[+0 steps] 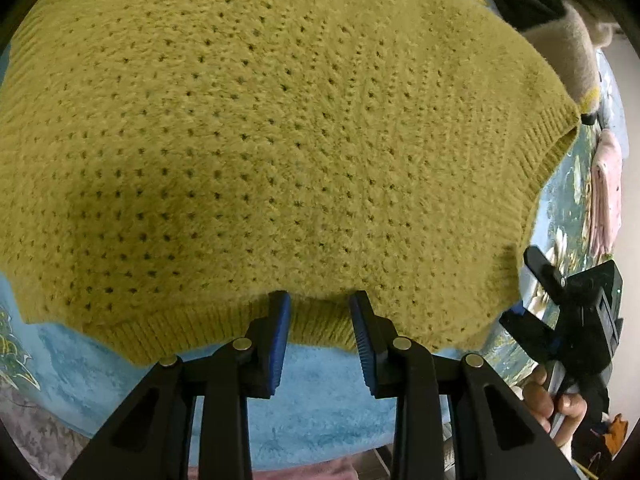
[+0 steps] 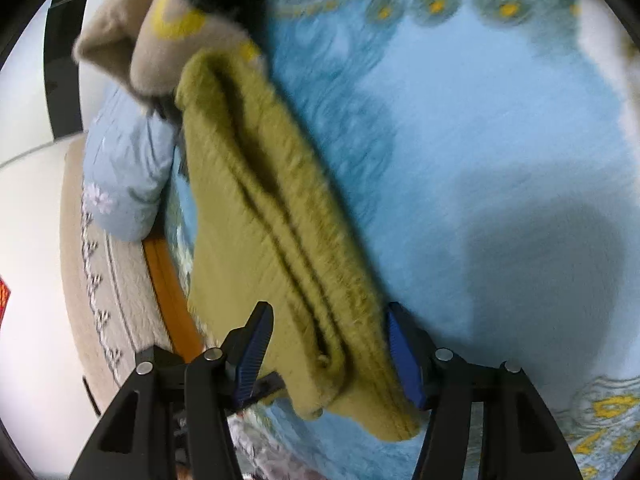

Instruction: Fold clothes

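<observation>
The left gripper (image 1: 320, 312) stood partly open, blue pads either side of the ribbed hem of the olive-green open-knit sweater (image 1: 280, 140), jaws not closed on it. The right gripper (image 2: 328, 344) was wide open, with a thick folded edge of the sweater (image 2: 272, 216) lying between its fingers (contact with the pads could not be told, view blurred). In the left wrist view the right gripper (image 1: 532, 292) showed at the sweater's right corner, a hand (image 1: 556, 404) on its handle.

The sweater was fuzzy, dotted with small eyelet holes, ribbed along the hem and side edge. It lay spread over a light blue fleece blanket with yellow floral print (image 2: 500, 140). A beige fuzzy garment with yellow trim (image 2: 160, 28) sat at its far end, touching it. A pale blue flowered pillow (image 2: 124, 168) lay beside that.
</observation>
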`<state>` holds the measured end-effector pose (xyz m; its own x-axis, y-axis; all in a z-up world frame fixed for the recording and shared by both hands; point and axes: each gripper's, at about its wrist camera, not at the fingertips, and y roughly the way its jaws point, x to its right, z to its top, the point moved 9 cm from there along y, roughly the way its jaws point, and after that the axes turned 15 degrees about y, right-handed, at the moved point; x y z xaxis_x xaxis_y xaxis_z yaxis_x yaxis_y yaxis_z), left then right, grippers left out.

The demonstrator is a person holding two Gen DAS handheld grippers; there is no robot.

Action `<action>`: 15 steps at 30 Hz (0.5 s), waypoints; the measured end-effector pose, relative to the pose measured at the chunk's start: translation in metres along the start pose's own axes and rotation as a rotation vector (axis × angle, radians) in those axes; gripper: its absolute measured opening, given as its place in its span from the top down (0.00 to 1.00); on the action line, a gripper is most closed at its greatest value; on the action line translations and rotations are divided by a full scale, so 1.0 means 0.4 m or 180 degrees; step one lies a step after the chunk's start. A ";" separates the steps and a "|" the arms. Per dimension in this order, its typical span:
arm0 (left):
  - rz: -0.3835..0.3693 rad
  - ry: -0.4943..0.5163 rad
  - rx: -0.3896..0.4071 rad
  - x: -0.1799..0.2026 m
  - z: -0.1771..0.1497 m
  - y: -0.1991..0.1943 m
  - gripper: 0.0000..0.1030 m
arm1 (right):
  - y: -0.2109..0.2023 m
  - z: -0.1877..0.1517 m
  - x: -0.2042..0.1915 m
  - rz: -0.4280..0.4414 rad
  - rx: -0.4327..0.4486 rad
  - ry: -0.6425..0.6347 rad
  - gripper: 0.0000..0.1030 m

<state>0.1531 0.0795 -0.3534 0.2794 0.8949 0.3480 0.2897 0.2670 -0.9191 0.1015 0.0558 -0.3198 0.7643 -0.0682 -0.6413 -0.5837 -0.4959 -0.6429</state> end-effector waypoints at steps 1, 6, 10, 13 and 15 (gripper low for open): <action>0.0003 0.0006 -0.0015 0.001 0.003 0.002 0.69 | 0.002 0.000 -0.001 0.0009 -0.0021 -0.0014 0.42; -0.0040 0.0046 -0.0060 -0.042 0.027 -0.028 0.68 | -0.005 0.003 0.023 -0.0002 0.0000 0.0081 0.57; -0.0055 0.0058 -0.0079 -0.106 -0.003 -0.099 0.68 | -0.003 0.002 0.022 -0.0116 0.0089 0.0143 0.72; -0.0023 0.0065 -0.0069 -0.127 -0.008 -0.104 0.68 | 0.003 -0.013 -0.021 -0.0227 0.0182 0.0063 0.77; -0.0011 0.0074 -0.0041 -0.123 -0.019 -0.106 0.68 | -0.004 -0.035 -0.063 -0.0215 0.0219 -0.0049 0.78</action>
<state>0.1339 0.0213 -0.3303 0.2995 0.8854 0.3555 0.3026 0.2652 -0.9155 0.0869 0.0461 -0.2968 0.7986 -0.0230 -0.6014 -0.5488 -0.4381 -0.7120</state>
